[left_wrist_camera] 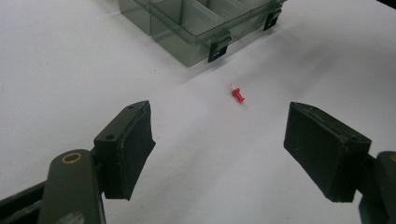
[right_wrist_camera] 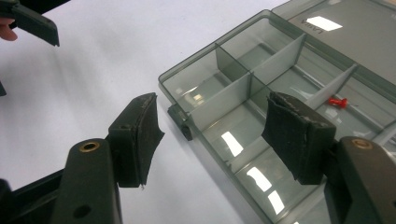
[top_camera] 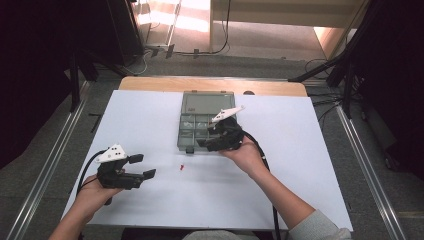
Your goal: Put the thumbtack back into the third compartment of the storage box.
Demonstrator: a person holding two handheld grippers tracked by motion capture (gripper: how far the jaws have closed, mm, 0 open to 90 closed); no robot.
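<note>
A clear grey compartment box [top_camera: 181, 135] lies open on the white table, its lid [top_camera: 207, 102] folded back. One red push pin [top_camera: 183, 167] lies loose on the table just in front of the box, and the left gripper view has it [left_wrist_camera: 238, 95] straight ahead between the jaws. A second red pin [right_wrist_camera: 337, 102] rests inside a compartment. My left gripper [top_camera: 144, 166] hovers at the front left, open and empty. My right gripper [top_camera: 207, 136] is over the box's front right part, open, with nothing between its fingers.
The white sheet [top_camera: 300, 150] covers a wooden table whose far edge [top_camera: 150, 82] shows behind the box. Black stands and cables surround the table on the floor. In the right gripper view a finger of the other gripper [right_wrist_camera: 32, 23] shows at top left.
</note>
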